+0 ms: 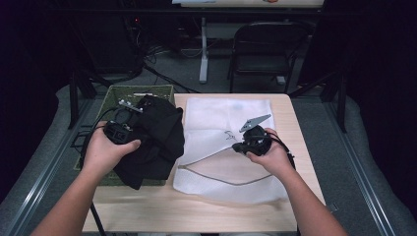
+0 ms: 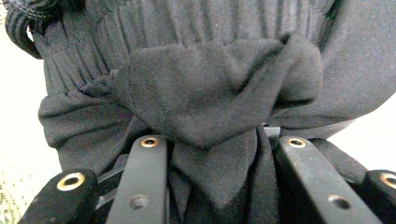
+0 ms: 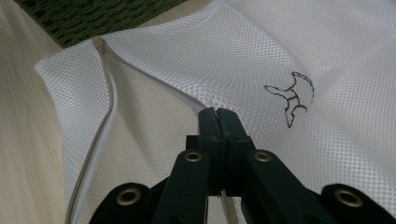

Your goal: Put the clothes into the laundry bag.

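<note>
Behind the wooden bench [image 1: 147,216] stands a black folding chair [image 1: 263,49] on grey floor [image 1: 177,73]; the room around is dark.

A dim lab or studio: wooden table [image 1: 196,216], folding chair [image 1: 263,51], floor cables [image 1: 162,73], desk leg [image 1: 203,49] behind

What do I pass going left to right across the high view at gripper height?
Left gripper → black garment → white mesh laundry bag → right gripper.
</note>
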Demonstrator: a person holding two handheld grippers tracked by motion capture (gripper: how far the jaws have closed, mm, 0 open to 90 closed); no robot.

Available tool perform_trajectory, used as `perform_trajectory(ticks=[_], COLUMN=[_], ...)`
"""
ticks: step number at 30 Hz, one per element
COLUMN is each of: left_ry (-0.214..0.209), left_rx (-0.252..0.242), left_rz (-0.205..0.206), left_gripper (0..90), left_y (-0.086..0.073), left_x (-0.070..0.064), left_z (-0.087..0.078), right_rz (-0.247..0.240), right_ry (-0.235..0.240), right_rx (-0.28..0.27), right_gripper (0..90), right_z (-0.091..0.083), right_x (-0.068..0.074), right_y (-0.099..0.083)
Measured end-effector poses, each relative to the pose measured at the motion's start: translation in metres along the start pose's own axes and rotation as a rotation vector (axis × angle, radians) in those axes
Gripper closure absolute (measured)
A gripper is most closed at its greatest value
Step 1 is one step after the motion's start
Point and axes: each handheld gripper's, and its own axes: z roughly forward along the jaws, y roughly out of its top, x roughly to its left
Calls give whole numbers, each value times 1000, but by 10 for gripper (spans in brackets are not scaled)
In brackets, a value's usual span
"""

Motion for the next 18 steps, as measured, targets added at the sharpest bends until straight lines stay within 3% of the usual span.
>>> perform_trajectory(ticks=[18], left_ry=[-63], left_rx=[-10], left_rz=[90], left_gripper=[671], left_y=[1], left_x=[-35], left_z=[8], right_rz=[-7], right_ry=[-3], right_rx=[-9], right_gripper=[897], right_z=[-5], right_x=[0], right_y=[5])
